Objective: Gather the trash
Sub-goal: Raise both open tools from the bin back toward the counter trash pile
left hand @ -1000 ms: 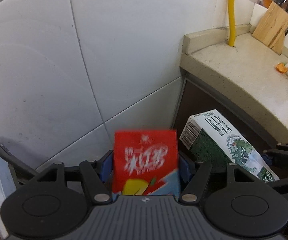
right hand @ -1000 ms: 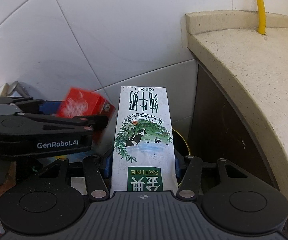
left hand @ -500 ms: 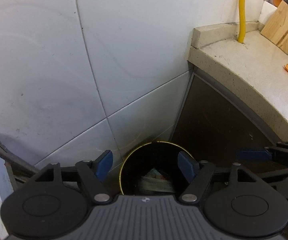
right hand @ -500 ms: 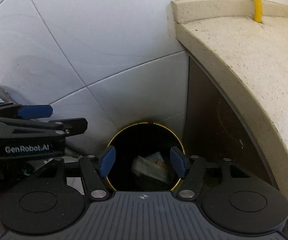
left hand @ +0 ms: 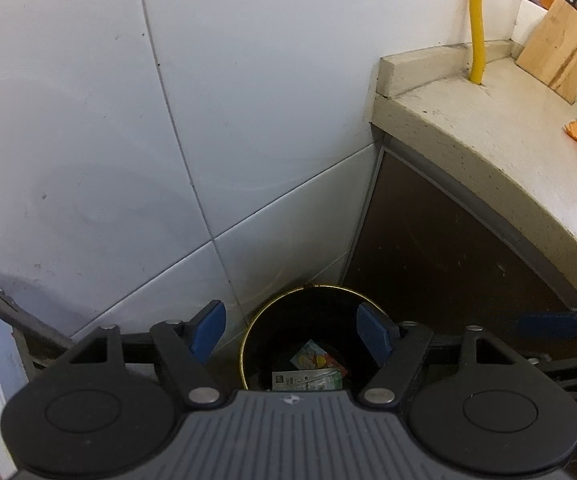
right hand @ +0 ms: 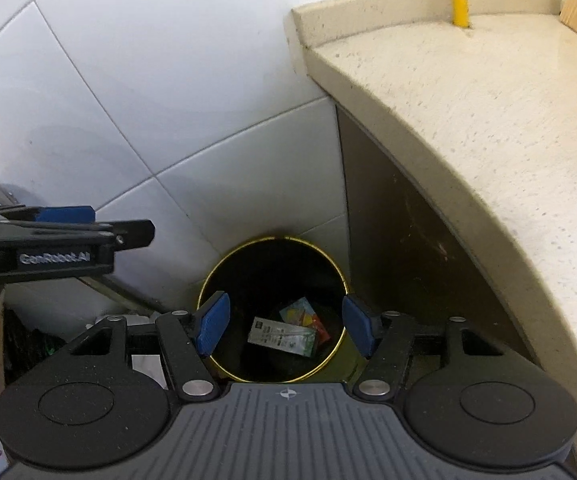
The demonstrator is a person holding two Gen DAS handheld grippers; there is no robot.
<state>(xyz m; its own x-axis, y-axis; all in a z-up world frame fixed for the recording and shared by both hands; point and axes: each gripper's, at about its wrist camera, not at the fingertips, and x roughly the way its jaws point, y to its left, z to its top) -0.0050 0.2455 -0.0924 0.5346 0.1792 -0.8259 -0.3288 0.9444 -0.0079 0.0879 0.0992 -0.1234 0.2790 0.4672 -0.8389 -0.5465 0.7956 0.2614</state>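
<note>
Both your grippers are hanging right over the black bin [right hand: 272, 264] with the gold rim, tucked in the corner between the white tiled wall [left hand: 168, 120] and the counter [right hand: 468, 140], and both have their jaws spread wide with nothing in them: left gripper [left hand: 294, 332], right gripper [right hand: 284, 326]. The green-and-white milk carton [right hand: 282, 336] is lying flat at the bottom of the bin, with the red drink box [right hand: 302, 314] just behind it, touching. You've also got orange peel [left hand: 576, 131] sitting out on the countertop.

"GenRobot.AI" on left tool [right hand: 64, 216]
</note>
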